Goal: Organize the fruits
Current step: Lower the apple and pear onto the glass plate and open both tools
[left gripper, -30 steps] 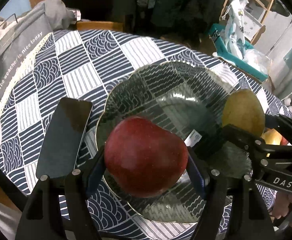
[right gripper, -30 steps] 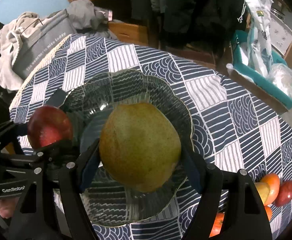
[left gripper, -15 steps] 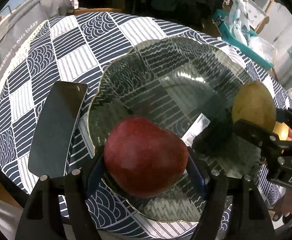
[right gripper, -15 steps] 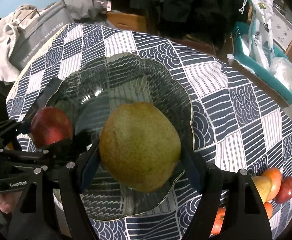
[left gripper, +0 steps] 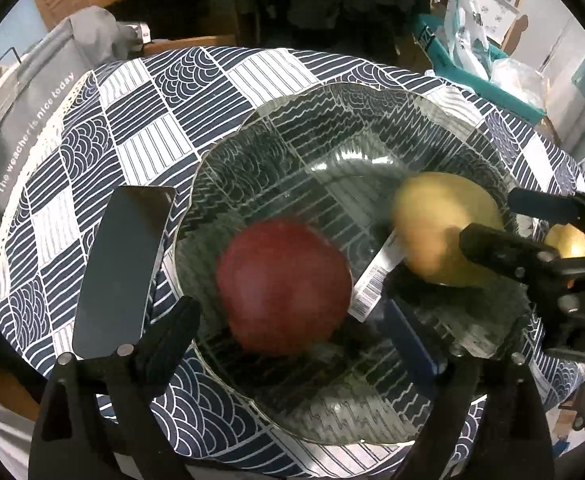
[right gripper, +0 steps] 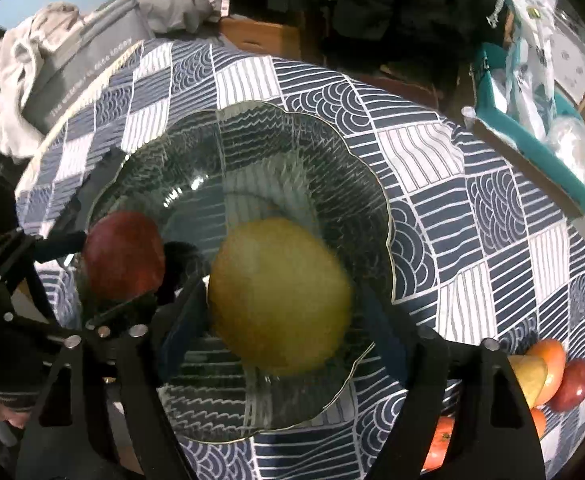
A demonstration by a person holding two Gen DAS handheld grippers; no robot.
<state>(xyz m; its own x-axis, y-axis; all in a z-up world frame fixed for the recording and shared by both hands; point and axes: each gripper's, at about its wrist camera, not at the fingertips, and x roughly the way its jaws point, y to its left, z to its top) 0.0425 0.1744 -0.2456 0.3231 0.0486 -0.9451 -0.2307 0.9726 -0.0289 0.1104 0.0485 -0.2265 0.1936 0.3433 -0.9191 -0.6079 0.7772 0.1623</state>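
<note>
On the worktop's patterned navy-and-white cloth [left gripper: 196,120], the scalloped clear glass bowl [left gripper: 372,128] holds both fruits. The left gripper [left gripper: 296,320] is spread wide, the round red apple [left gripper: 284,286] loose between its fingers at 9 o'clock in the bowl. The right gripper [right gripper: 280,316] is likewise wide apart around the yellow-green pear [right gripper: 280,292] at 3 o'clock.

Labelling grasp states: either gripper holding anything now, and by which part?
Nothing held. Left gripper and right gripper both open; red apple and yellow pear lie loose in the glass bowl, gaps either side.
</note>
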